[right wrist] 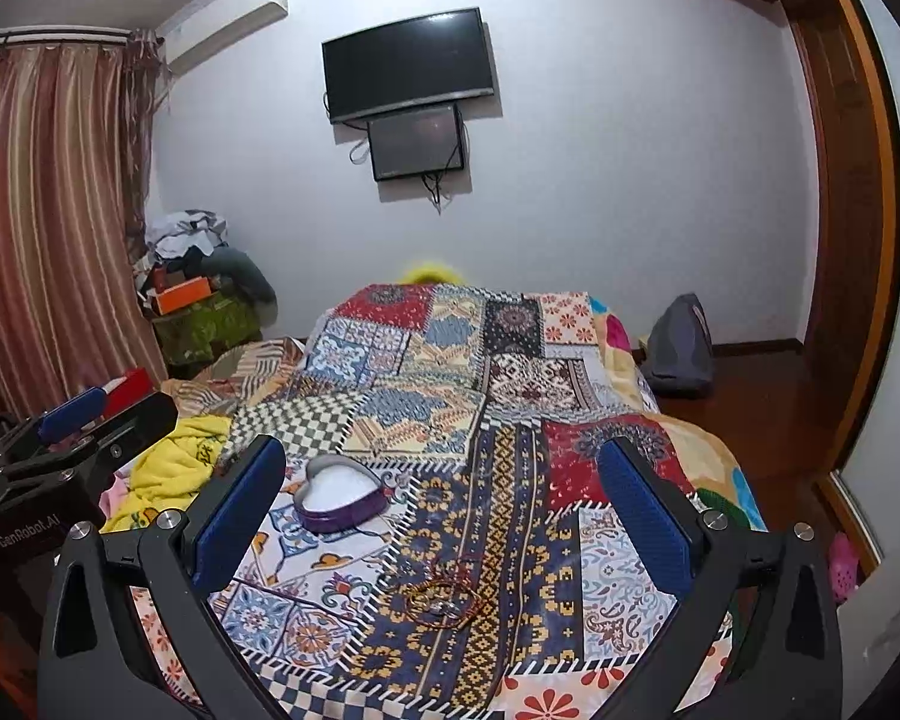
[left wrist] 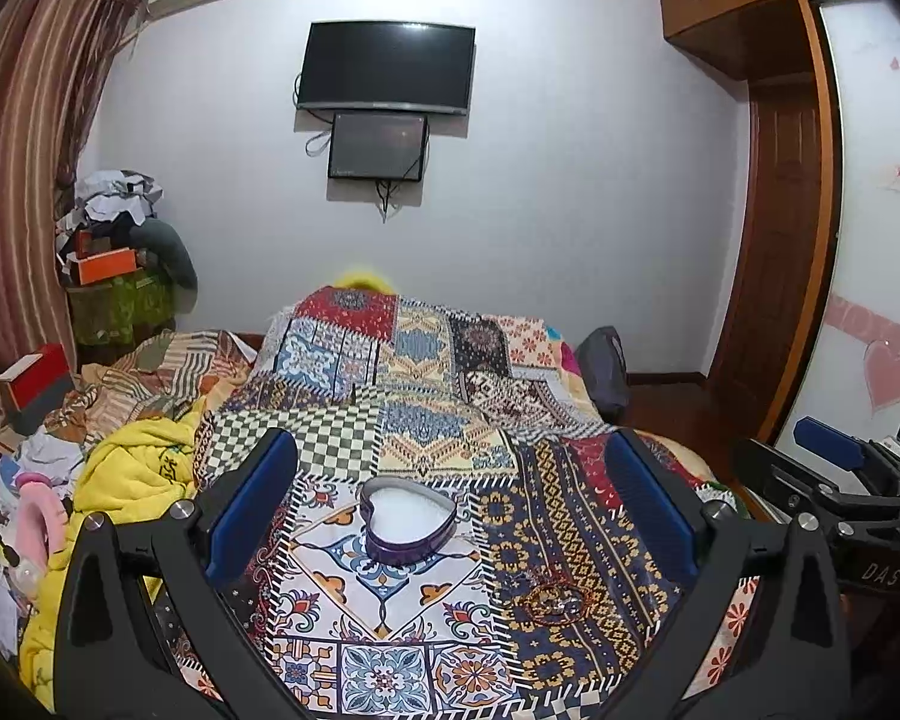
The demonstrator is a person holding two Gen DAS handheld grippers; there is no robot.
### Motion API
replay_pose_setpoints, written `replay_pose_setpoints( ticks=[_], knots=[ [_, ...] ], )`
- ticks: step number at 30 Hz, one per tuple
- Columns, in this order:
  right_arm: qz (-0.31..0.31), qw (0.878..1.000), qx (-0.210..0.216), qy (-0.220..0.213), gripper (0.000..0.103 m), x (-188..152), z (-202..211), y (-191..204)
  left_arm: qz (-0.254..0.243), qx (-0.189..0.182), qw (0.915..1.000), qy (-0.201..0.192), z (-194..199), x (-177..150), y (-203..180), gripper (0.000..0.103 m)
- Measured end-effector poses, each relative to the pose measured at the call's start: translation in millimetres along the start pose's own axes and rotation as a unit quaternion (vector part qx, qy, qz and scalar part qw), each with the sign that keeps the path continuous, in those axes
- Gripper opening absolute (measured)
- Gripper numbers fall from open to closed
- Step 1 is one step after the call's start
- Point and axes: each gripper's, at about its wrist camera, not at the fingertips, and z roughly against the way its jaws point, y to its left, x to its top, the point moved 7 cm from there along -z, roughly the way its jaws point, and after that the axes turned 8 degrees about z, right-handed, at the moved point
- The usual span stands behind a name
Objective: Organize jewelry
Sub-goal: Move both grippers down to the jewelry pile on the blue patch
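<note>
A purple heart-shaped box (left wrist: pixel 407 521) with a white lining stands open on the patchwork bedspread (left wrist: pixel 390 630); it also shows in the right wrist view (right wrist: pixel 342 498). A small pile of jewelry (left wrist: pixel 551 600), a reddish cord bracelet with small rings, lies to the right of the box, and in the right wrist view (right wrist: pixel 444 600) it lies close in front. My left gripper (left wrist: pixel 450 480) is open and empty, hovering with the box between its fingers' lines. My right gripper (right wrist: pixel 441 486) is open and empty above the jewelry.
A yellow blanket (left wrist: pixel 132 480) and loose clutter lie at the bed's left side. A pile of boxes and clothes (left wrist: pixel 120 240) stands in the far left corner. A grey bag (right wrist: pixel 681 348) sits on the floor at the right, near the wooden wardrobe (left wrist: pixel 780 180).
</note>
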Motion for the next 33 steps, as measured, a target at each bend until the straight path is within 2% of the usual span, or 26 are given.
replay_pose_setpoints(
  ticks=[9,17,20,22,25,29,30,33],
  knots=[
    [-0.014,0.998,-0.003,0.058,0.103,-30,-30,-18,-0.004,0.017,0.9985,0.051,-45,-22,4,0.103],
    [-0.022,0.993,0.006,0.119,0.101,-62,-57,-33,-0.008,0.027,0.9929,0.115,-89,-56,5,0.100],
    [-0.019,0.989,0.015,0.144,0.093,-75,-66,-34,-0.007,0.033,0.9895,0.141,-104,-71,8,0.089],
    [-0.017,0.987,0.023,0.159,0.086,-82,-72,-33,-0.009,0.037,0.9864,0.160,-114,-82,10,0.088],
    [-0.013,0.983,0.037,0.180,0.073,-93,-79,-30,-0.010,0.035,0.9823,0.184,-125,-98,12,0.087],
    [-0.006,0.978,0.064,0.200,0.051,-104,-88,-22,-0.018,0.024,0.9760,0.216,-137,-118,8,0.077],
    [-0.005,0.976,0.071,0.204,0.048,-106,-90,-20,-0.018,0.022,0.9746,0.222,-138,-123,8,0.075],
    [-0.004,0.972,0.093,0.214,0.043,-111,-95,-11,-0.011,0.018,0.9691,0.246,-146,-137,8,0.062]
  ],
)
